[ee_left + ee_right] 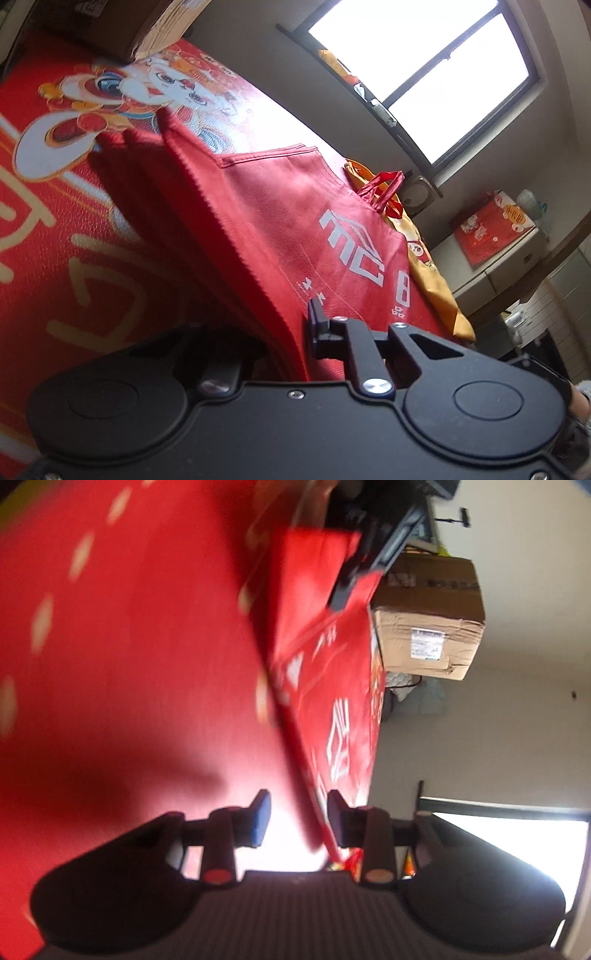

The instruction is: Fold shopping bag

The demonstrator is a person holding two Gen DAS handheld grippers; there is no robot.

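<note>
Right now the red shopping bag [280, 221] lies partly lifted off the red printed table mat [55, 229], with the left gripper [295, 332] clamped on a bunched edge of its fabric. The right gripper [299, 819] stands parted, the bag's other edge running between its pads without being pinched. If the left hand pulls before the right one closes, the free edge will probably slip out and the fold skew; the thin fabric could also sag and bunch.

Left tool's [295, 325] lower finger behind bag [280, 221]
</note>
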